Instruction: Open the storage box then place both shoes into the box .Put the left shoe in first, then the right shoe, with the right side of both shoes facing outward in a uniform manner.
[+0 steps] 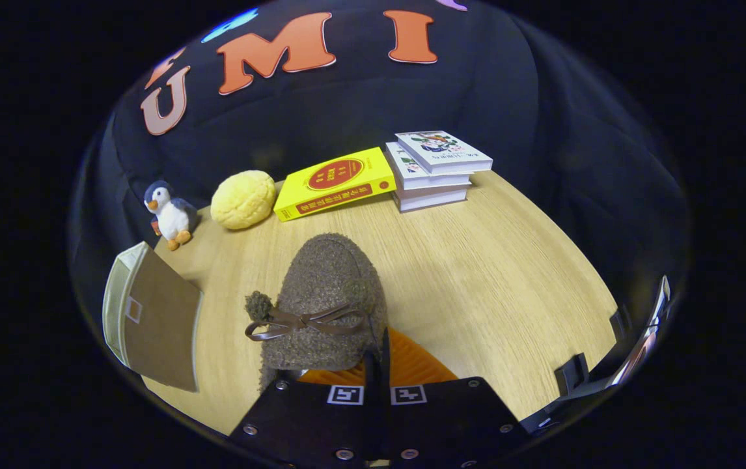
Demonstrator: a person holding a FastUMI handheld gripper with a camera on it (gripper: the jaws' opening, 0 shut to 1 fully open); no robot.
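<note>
Box (151, 319) at left on the worktop (477, 273), lid tilted. Shoe (324, 303) just ahead of the gripper (376, 365), long axis running away from it, toe pointing toward the far books (438, 169); bow across the vamp. Gripper nearly closed, fingers pinching the shoe's collar at the orange lining.

Counter (477, 273), light wood: penguin toy (170, 215), yellow bun (243, 198), yellow book (337, 184), stacked books (435, 170) along upper frame; box (151, 319) lower left.
</note>
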